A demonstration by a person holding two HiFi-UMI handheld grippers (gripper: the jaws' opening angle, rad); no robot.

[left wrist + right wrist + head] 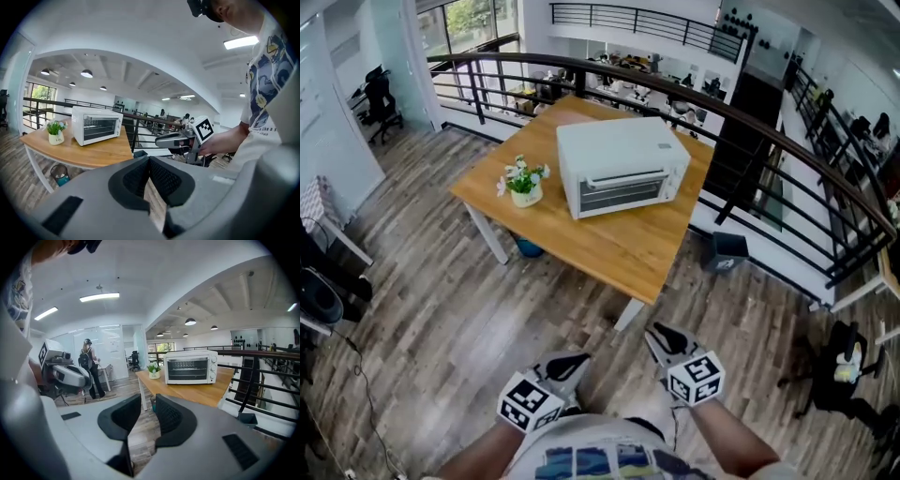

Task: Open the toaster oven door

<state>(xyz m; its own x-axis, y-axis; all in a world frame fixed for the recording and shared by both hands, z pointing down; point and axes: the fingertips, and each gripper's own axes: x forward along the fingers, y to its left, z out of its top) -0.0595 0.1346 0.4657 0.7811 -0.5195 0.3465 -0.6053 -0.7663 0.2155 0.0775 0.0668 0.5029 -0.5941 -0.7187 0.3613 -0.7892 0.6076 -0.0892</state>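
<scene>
A white toaster oven (623,167) stands on the wooden table (619,246) with its glass door closed and the handle bar along the door's top. It also shows far off in both gripper views, the toaster oven (96,124) to the left and the toaster oven (190,366) to the right. Both grippers hang low near the person's body, well short of the table. My left gripper (575,360) (149,158) has its tips together with nothing in them. My right gripper (657,332) (148,397) shows a narrow gap between its pads, with nothing in it.
A small pot of flowers (523,184) sits left of the oven. A blue bin (528,247) is under the table. A dark railing (750,122) curves behind the table, with a dark bin (727,251) beside it. Wooden floor lies between me and the table. A person (88,363) stands far off.
</scene>
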